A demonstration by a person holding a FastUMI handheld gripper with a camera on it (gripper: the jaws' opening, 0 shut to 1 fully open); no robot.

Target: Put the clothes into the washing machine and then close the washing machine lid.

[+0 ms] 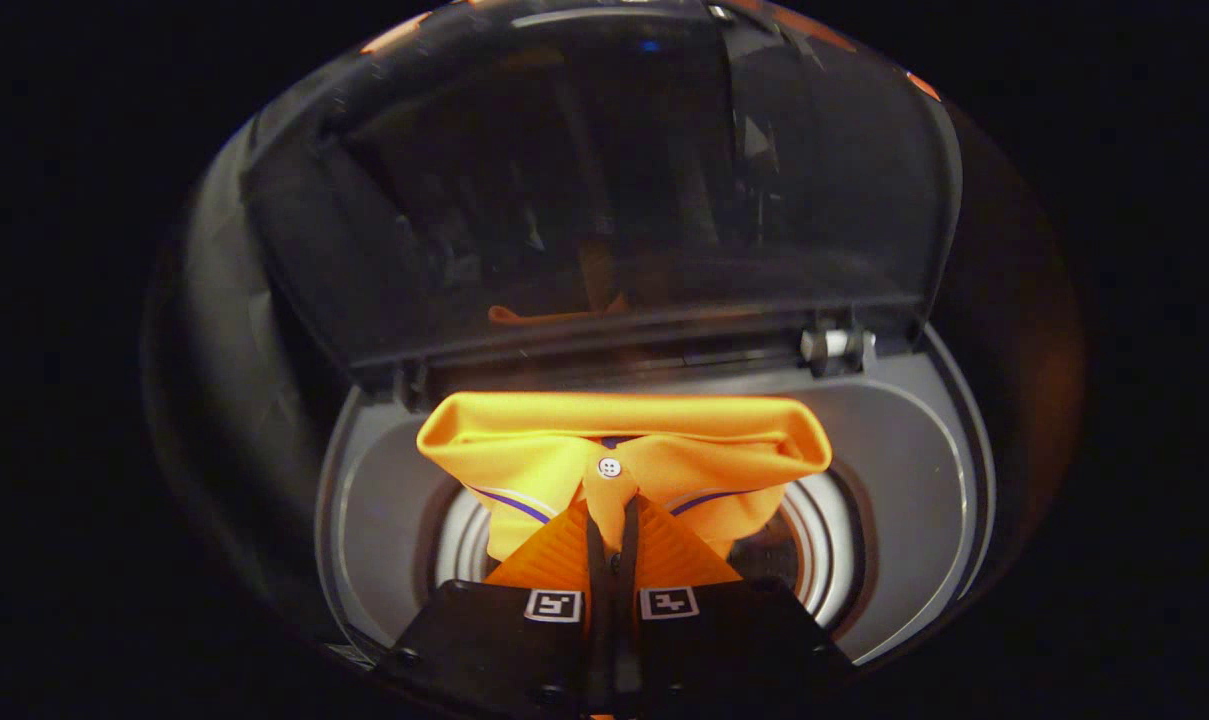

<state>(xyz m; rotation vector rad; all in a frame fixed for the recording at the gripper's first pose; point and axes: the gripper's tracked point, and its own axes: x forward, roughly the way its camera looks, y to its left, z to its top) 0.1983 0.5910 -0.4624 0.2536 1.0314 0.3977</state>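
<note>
An orange polo shirt (619, 452), folded, with a white button and purple-striped collar, hangs from my gripper (612, 520). The orange fingers (554, 555) are shut on the shirt's placket just below the button. The shirt hovers over the round drum opening (829, 545) of the grey top-loading washing machine (894, 440). The dark see-through lid (604, 190) stands raised behind the shirt, hinged at the back of the machine. A faint orange reflection of the shirt shows in the lid.
The lid's hinge (836, 345) sits at the back right of the machine's top. The grey rim (374, 500) surrounds the drum opening on all sides. The surroundings are dark.
</note>
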